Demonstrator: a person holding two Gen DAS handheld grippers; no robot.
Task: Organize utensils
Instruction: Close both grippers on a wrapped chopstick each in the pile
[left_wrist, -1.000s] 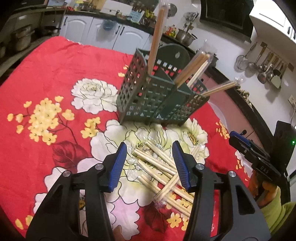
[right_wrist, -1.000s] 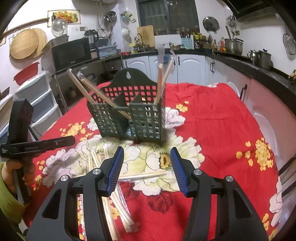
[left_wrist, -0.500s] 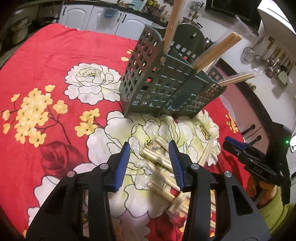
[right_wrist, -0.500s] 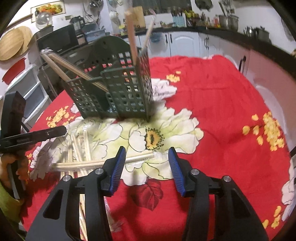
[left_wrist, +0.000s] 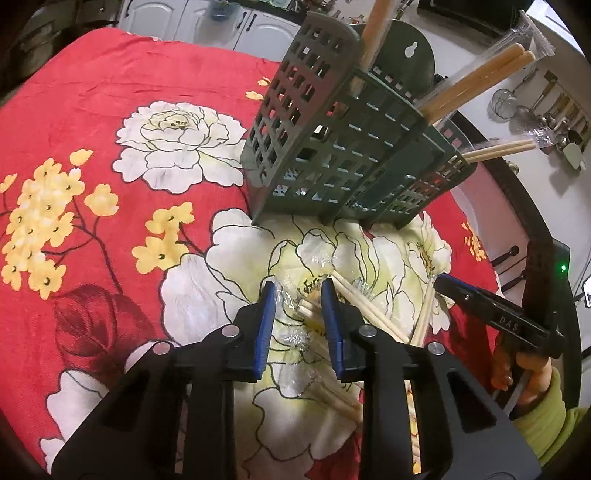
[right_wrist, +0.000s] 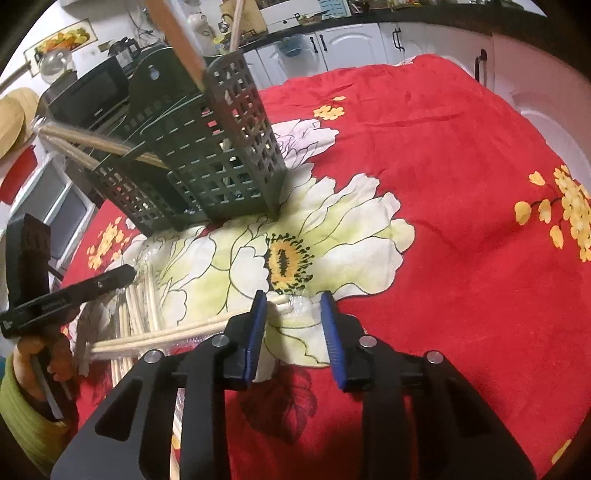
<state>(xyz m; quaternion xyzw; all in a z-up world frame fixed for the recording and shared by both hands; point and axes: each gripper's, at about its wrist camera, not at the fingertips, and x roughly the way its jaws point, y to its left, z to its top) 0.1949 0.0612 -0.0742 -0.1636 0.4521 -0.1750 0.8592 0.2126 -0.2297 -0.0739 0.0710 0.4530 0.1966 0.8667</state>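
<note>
My left gripper (left_wrist: 297, 295) jaws are closing around wrapped chopsticks (left_wrist: 314, 308) at lower centre, pads not yet pressing, my right gripper (right_wrist: 290, 301) likewise closing over a pair's wrapper end (right_wrist: 291, 306), to lift both; the green caddy (left_wrist: 351, 155) stands above, part-filled, loose chopsticks (left_wrist: 373, 314) crowding alongside.

"das" in pale letters on the right tongs' (left_wrist: 439, 284) black arm.
</note>
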